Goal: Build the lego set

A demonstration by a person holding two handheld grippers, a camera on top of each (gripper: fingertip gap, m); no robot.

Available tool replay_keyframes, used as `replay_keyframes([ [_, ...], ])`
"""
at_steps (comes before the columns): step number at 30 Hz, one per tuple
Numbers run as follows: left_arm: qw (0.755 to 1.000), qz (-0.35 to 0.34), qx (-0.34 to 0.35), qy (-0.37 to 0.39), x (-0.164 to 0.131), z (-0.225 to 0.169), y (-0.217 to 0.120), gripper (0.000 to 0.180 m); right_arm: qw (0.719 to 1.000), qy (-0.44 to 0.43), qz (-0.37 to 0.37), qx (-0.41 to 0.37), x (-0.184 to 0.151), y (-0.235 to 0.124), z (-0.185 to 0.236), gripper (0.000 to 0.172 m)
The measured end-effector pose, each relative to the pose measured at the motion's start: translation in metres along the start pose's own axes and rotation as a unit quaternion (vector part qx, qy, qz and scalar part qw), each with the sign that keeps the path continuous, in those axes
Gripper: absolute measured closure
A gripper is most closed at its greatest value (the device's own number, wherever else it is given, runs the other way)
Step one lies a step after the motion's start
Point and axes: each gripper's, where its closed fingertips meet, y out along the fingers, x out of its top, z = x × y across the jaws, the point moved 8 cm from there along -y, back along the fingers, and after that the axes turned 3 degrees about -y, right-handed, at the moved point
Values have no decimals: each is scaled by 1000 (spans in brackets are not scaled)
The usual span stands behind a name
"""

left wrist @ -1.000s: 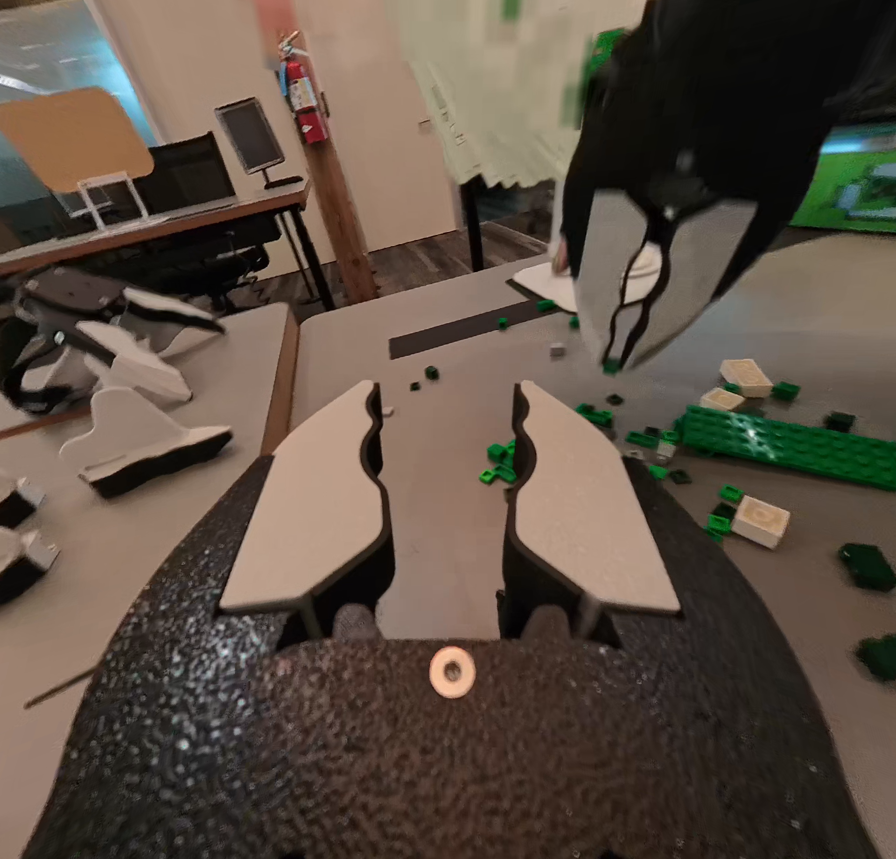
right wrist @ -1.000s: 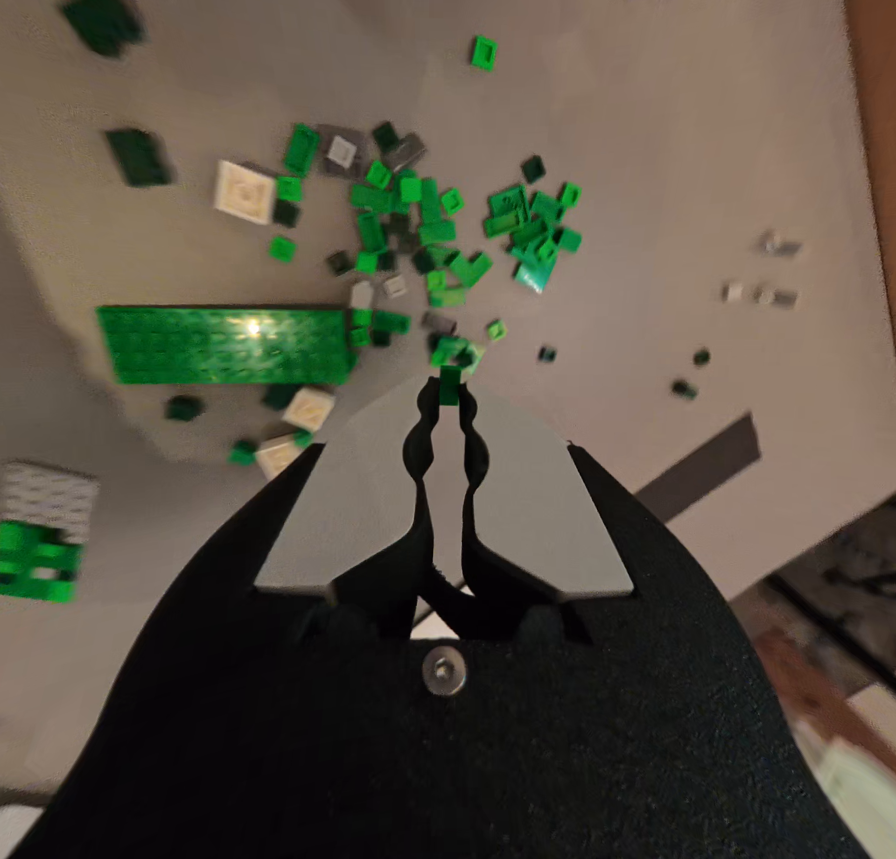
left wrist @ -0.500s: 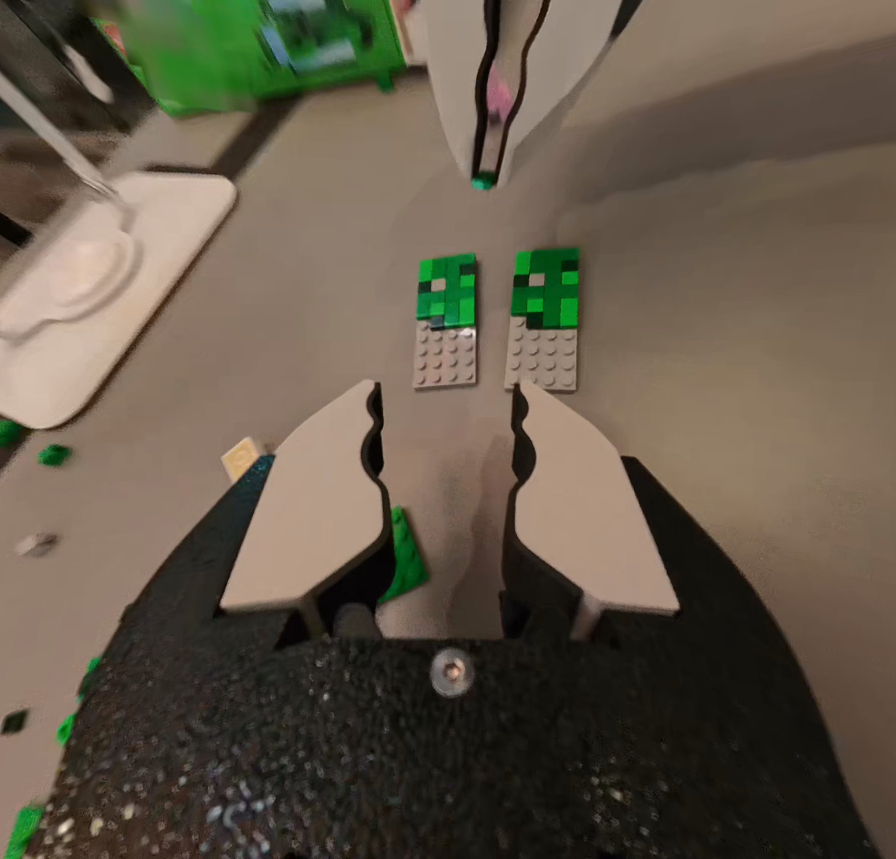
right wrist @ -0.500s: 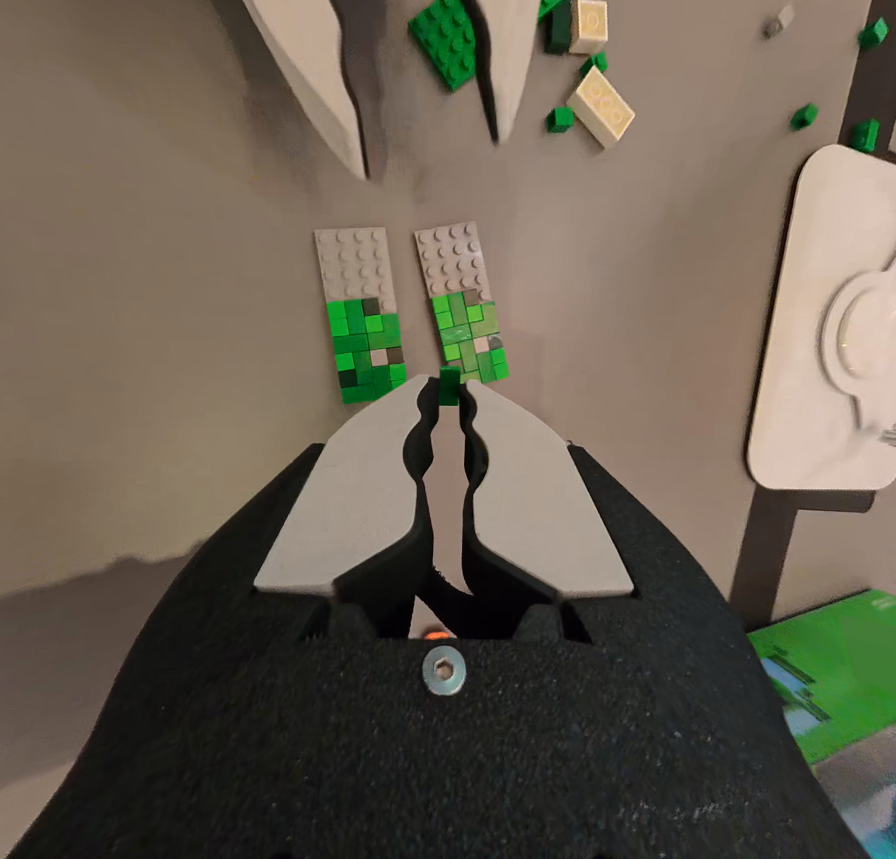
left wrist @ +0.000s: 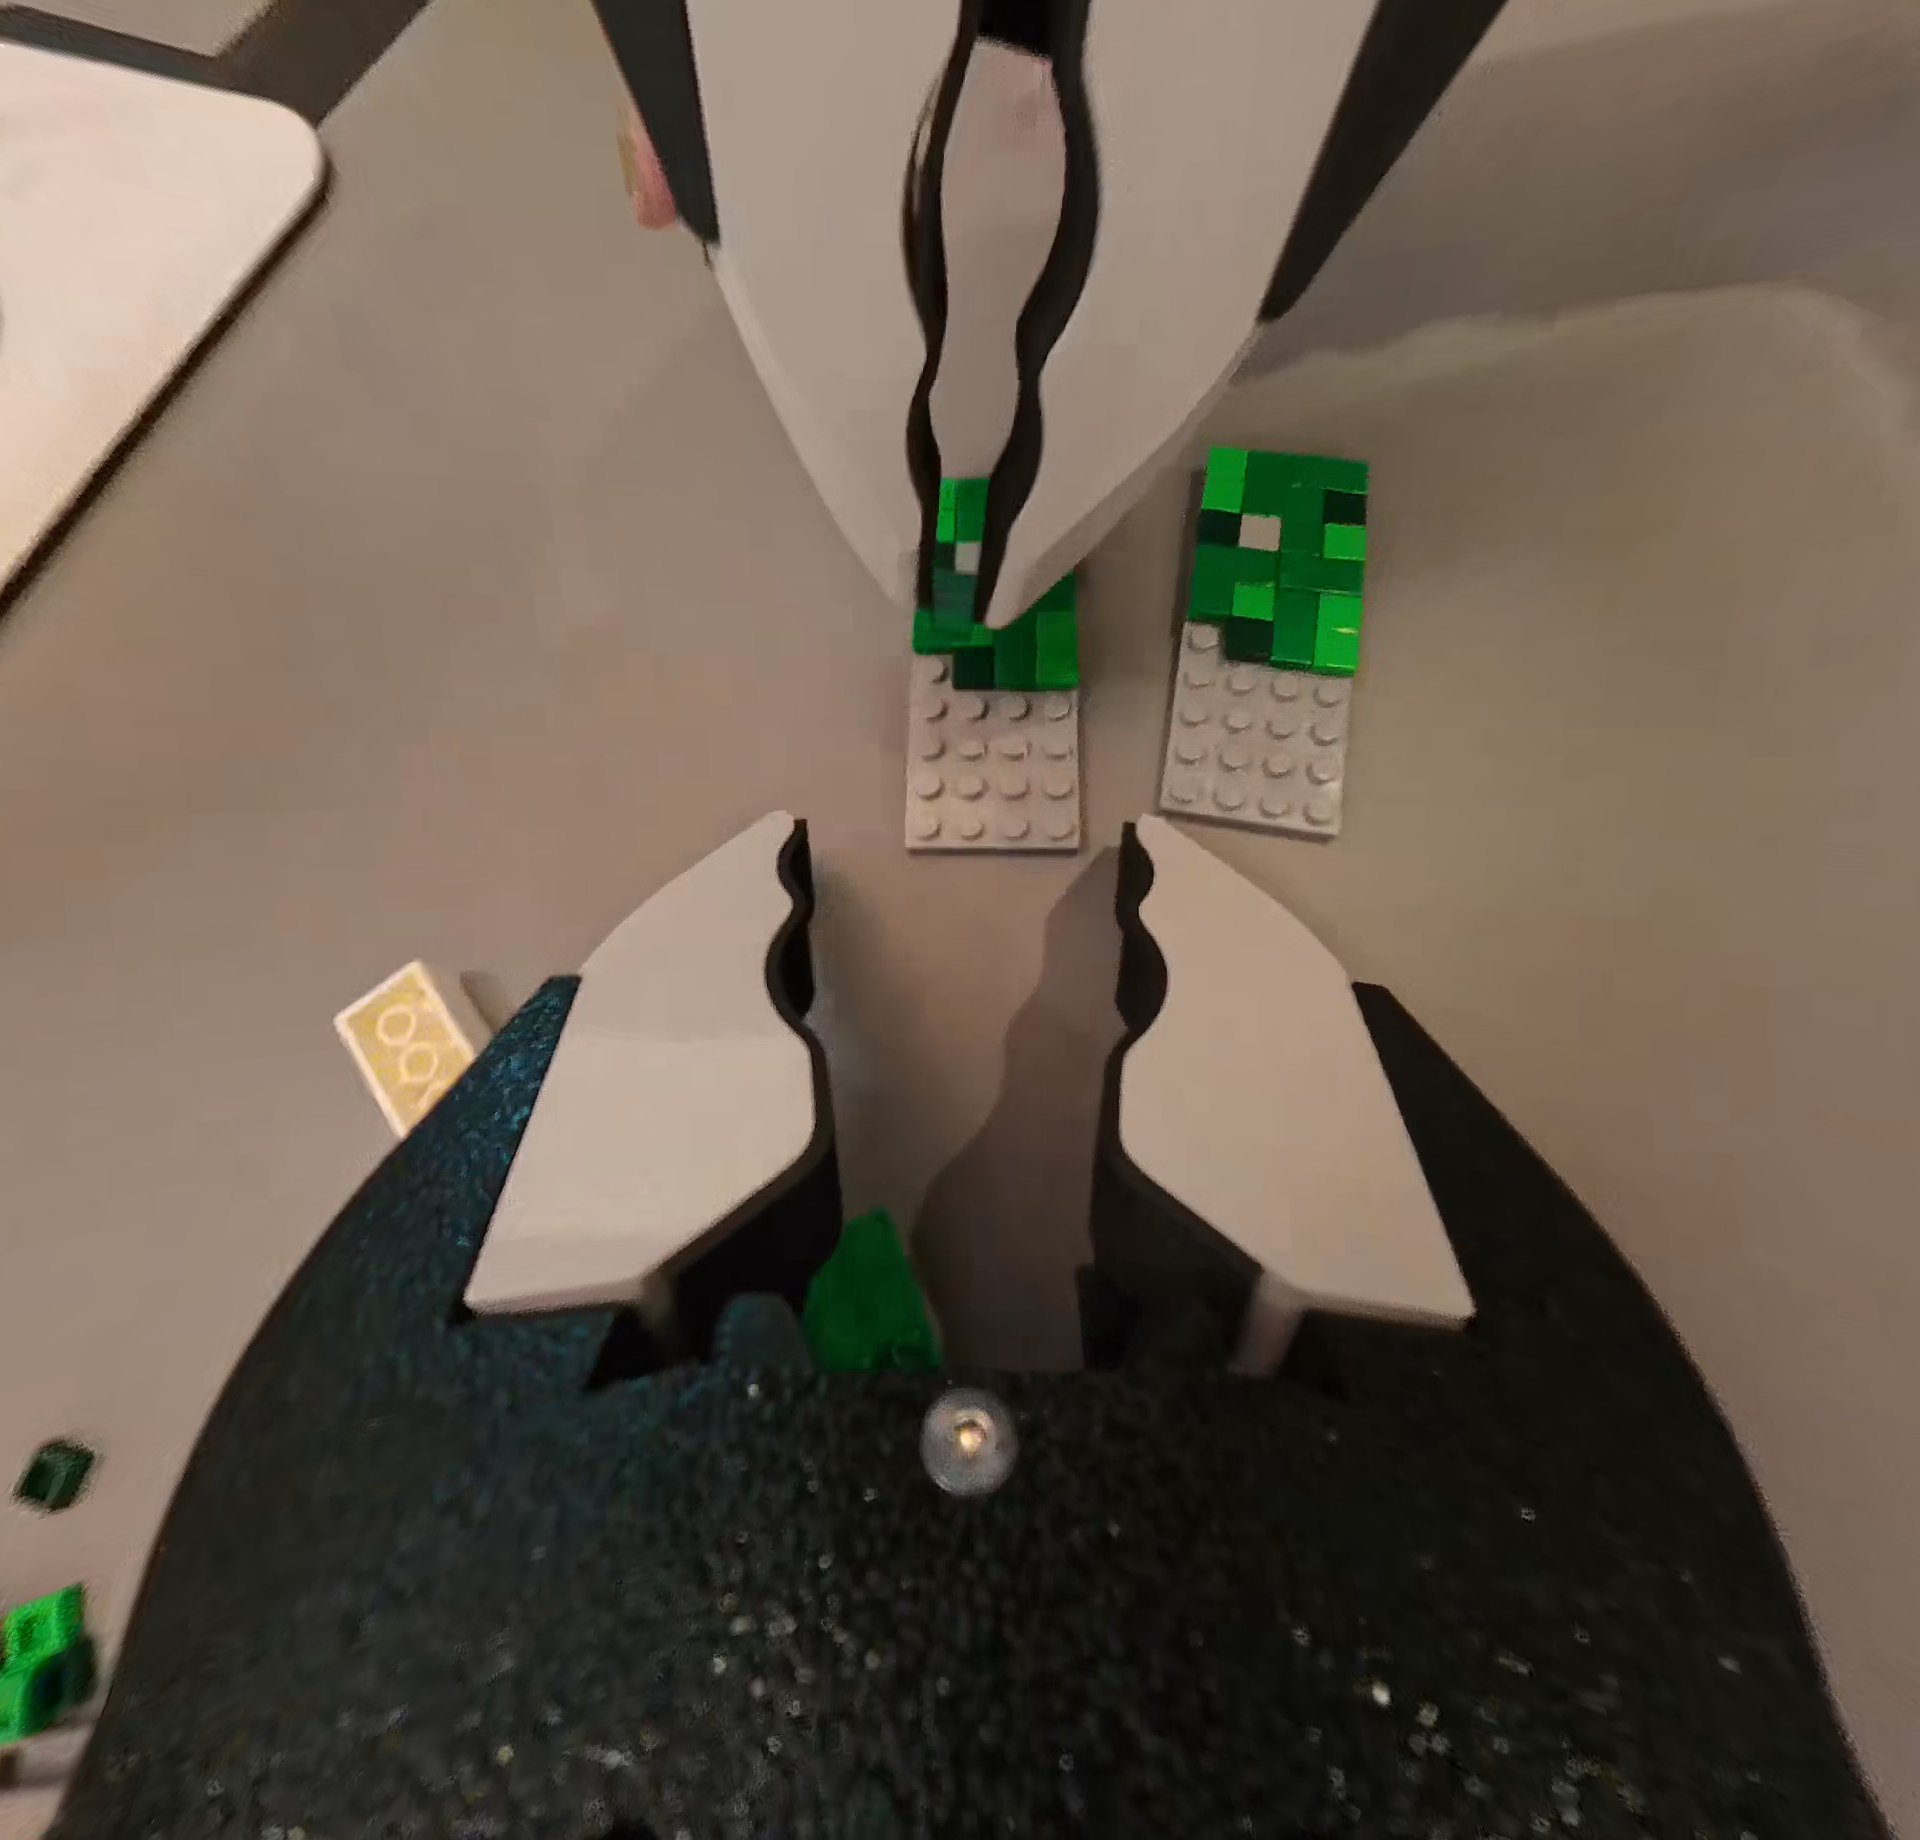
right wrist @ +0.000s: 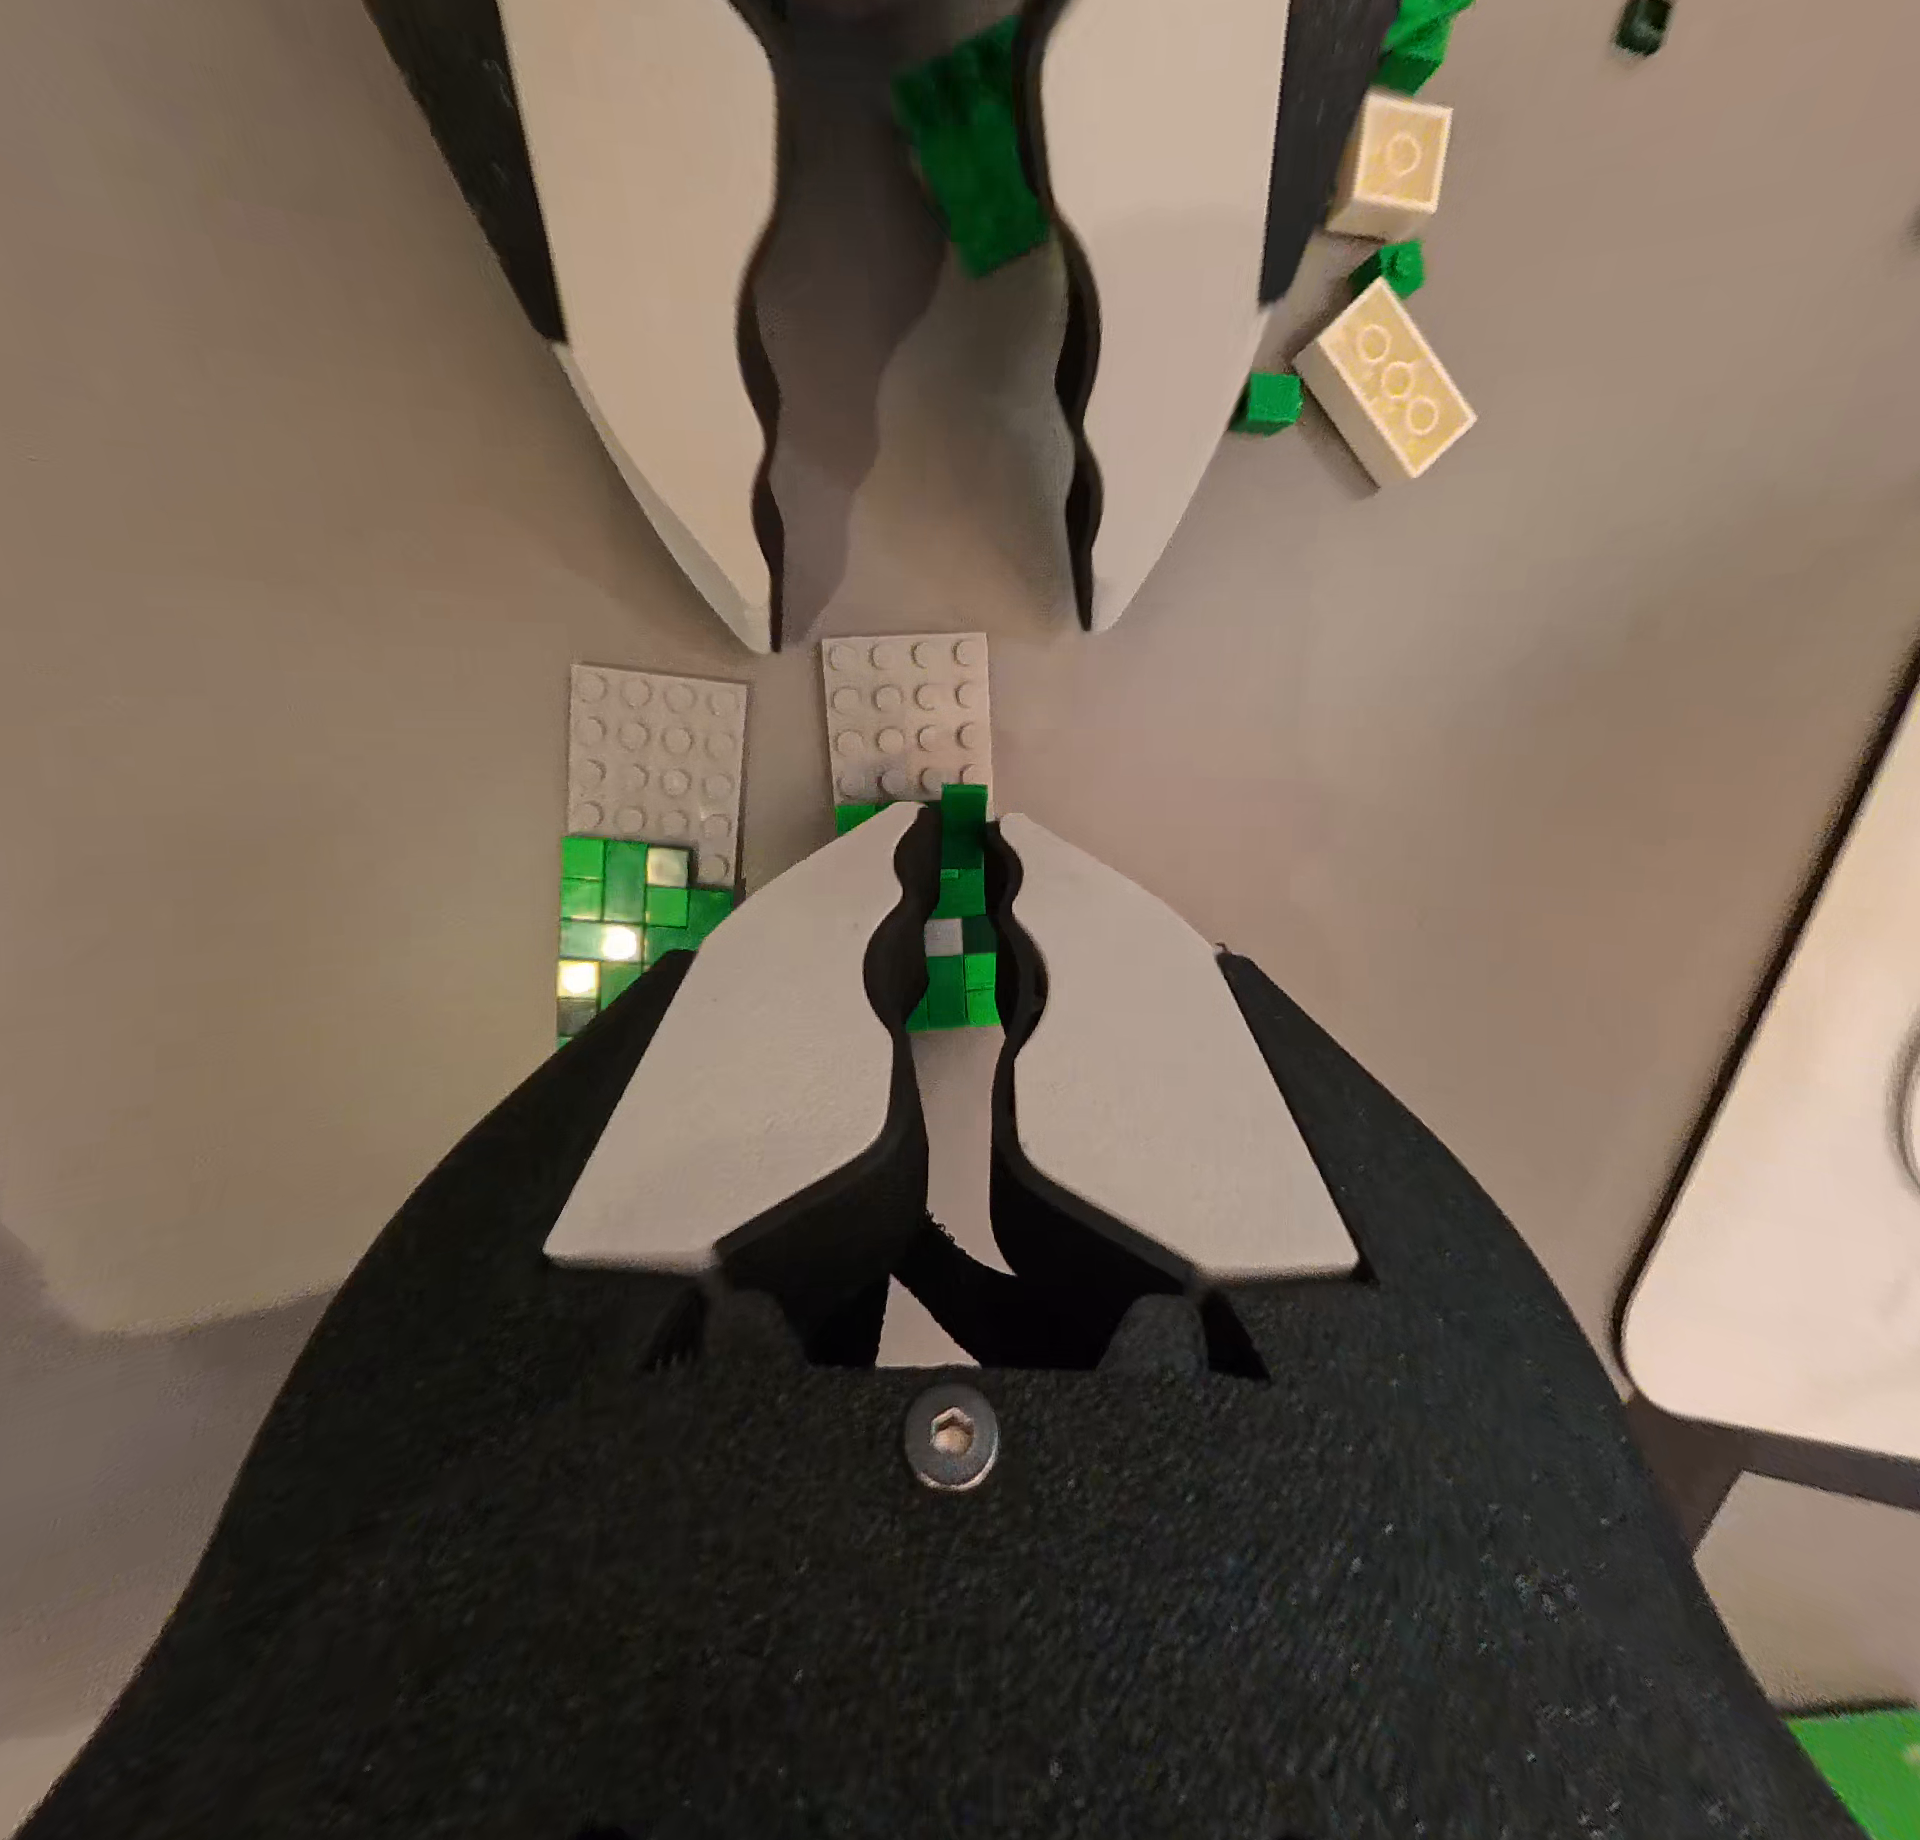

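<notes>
Right gripper pinching small green plastic tile by its sides over grey studded plate; light, rigid, slippery; left gripper wide, empty

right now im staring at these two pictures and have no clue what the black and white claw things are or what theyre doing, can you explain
They are two hand-held grippers, each worked by a person, each with a camera looking along its own jaws. One picture is from the left gripper, the other from the right gripper, and they face each other, so each also shows the other one opposite.

On the grey table lie two grey studded plates side by side, each partly covered in small green tiles: one plate between the grippers, the second plate beside it. Loose green pieces and a cream brick lie nearby.

The left jaws are wide open and empty. The right jaws are nearly closed on a small green tile, right at the first plate's tiled part.
</notes>
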Motion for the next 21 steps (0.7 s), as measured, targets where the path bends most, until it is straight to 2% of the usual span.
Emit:
replay_keyframes([
  [5, 999, -50, 1, 1, -2, -5, -18, 127, 1000, -11, 16, 21, 3, 10, -6, 164],
  [11, 999, -38, 4, -4, -5, -2, -16, 125, 998, -23, 48, 34, 3, 16, -7, 164],
  [21, 999, -41, 4, -2, -5, -2, -16, 126, 998, -18, 52, 43, 6, 21, -9, 164],
])
